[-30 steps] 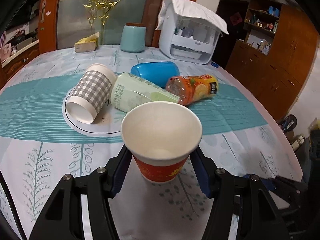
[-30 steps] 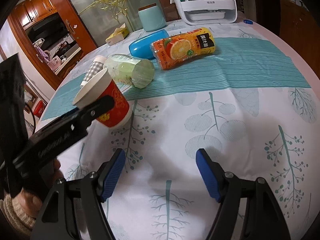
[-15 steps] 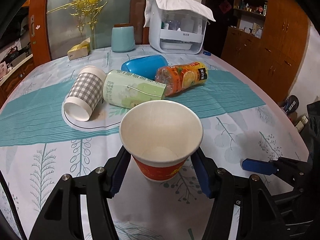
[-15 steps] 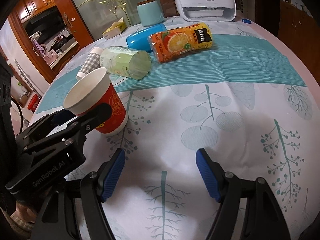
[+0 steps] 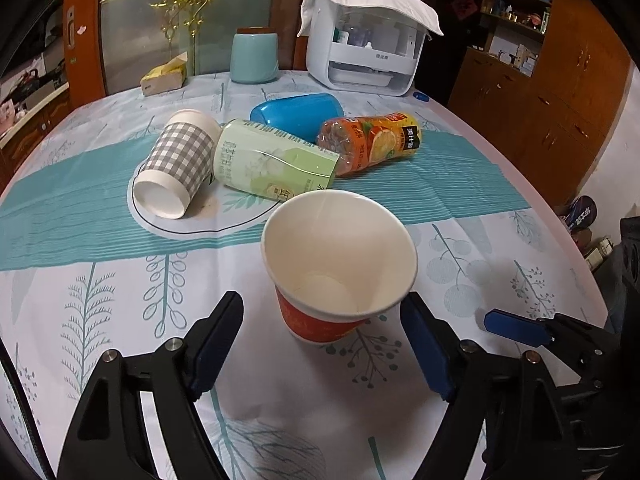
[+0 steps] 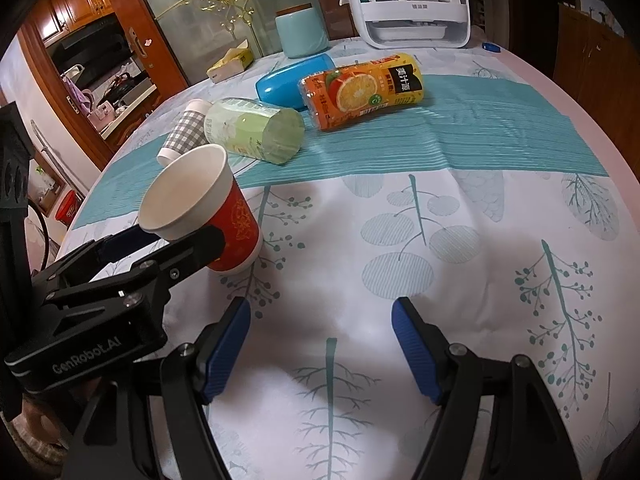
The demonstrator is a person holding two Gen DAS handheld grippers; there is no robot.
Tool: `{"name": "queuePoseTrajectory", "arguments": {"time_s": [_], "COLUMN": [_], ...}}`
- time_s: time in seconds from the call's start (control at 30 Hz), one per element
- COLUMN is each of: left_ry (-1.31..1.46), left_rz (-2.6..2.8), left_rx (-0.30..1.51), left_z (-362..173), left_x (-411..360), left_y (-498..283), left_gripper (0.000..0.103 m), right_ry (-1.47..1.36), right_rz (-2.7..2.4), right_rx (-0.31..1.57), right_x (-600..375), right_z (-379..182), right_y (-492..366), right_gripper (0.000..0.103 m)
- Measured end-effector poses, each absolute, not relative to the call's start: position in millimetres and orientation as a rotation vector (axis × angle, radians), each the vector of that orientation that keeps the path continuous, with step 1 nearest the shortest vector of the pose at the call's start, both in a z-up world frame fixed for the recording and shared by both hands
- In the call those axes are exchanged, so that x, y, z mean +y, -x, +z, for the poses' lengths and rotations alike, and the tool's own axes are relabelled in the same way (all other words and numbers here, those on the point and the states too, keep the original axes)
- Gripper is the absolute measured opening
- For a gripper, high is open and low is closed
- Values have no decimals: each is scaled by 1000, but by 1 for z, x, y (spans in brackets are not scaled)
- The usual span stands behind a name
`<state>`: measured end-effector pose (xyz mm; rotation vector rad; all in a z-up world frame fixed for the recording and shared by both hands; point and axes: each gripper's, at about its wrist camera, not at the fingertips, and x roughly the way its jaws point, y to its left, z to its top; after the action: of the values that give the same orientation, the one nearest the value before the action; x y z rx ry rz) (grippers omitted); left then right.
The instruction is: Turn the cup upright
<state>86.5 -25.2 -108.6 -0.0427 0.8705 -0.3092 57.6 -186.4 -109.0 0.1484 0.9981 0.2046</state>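
Left wrist view: the left gripper [image 5: 322, 328] is spread wide, and its blue pads [image 5: 218, 344] stand apart from the red paper cup [image 5: 336, 268] on both sides, so it grips nothing. The cup stands upright on the tablecloth [image 5: 480, 392] between the two fingers, with its white inside facing up. Behind it, four things lie on their sides close together: a checked cup [image 5: 180, 164], a pale green can [image 5: 272, 160], a blue cup [image 5: 298, 114] and an orange juice bottle [image 5: 372, 142]. The can touches the checked cup and the bottle. At the far edge stand a light blue jar [image 5: 255, 58] and a white dispenser [image 5: 366, 46] with a cloth over it. One blue finger of the right gripper [image 5: 512, 326] shows at the right side.

Right wrist view: the right gripper [image 6: 320, 350] is also spread, with only bare tablecloth [image 6: 400, 400] between its pads [image 6: 226, 352]. It holds nothing. The red paper cup [image 6: 204, 208] stands well to the left, base on the cloth, and the fingers of the left gripper [image 6: 164, 246] stand on either side of it. From here I cannot tell whether they touch the cup. The orange juice bottle [image 6: 362, 90] and the pale green can [image 6: 256, 130] lie farther back.
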Motion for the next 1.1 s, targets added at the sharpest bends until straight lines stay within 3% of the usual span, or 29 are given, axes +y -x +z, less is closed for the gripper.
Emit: {"name": "queuePoseTrajectory", "arguments": {"time_s": [0.3,0.83,1.1], "left_ry": [61,117,141], "left_rz": [-289,-195,-133], "left_rx": [883,860,854], "left_z": [-93,-53,-37], "left_x": [-16,17,31], "left_y": [-68,-16,-8], "left_gripper": [81,96,99], "right_ry": [-130,-74,-67], "right_rz": [207,204,196], "right_rx": [964,861,818], "right_x": [-180,-166,-164], "right_z": [-93,-53,-35], "right_y": [-45,-7,5], "right_gripper": [74,74,74]}}
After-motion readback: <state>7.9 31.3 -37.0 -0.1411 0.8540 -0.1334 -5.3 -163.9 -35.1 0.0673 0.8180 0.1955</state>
